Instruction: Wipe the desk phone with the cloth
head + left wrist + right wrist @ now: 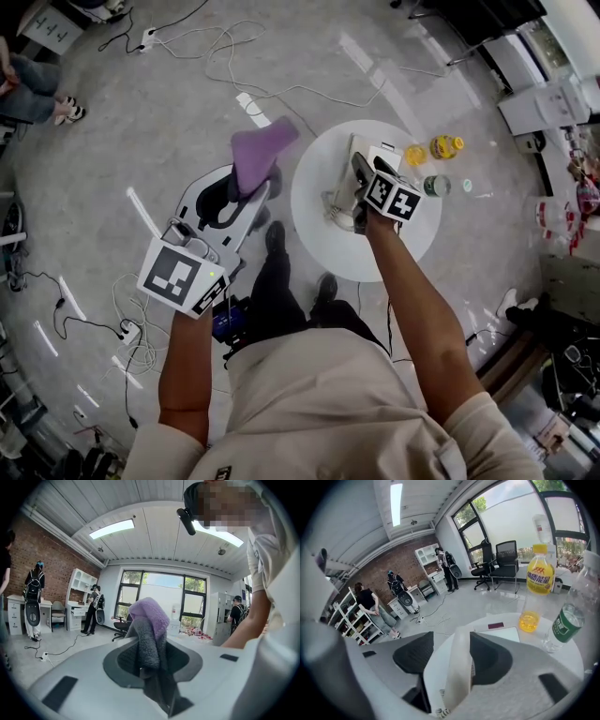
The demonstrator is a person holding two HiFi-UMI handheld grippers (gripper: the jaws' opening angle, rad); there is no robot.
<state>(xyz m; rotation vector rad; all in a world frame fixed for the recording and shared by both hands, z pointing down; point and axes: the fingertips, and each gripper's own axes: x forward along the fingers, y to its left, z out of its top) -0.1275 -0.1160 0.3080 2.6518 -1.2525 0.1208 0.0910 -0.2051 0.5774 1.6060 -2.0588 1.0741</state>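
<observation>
A purple and grey cloth [261,150] [149,620] sticks up out of my left gripper [249,192] [150,665], which is shut on it left of the round white table [314,234]. My right gripper [360,195] [451,667] hangs over the table with the phone's white handset [341,199] [458,667] upright between its jaws, the right pad against it. The coiled cord [439,709] trails below. The phone's white base [364,148] [504,633] lies on the table just beyond.
On the table's right side stand a yellow drink bottle [446,146] [540,576], a glass of orange drink [414,155] [528,618] and a green-labelled water bottle [436,186] [568,620]. Cables and a power strip [251,105] lie on the floor. People stand by desks further off.
</observation>
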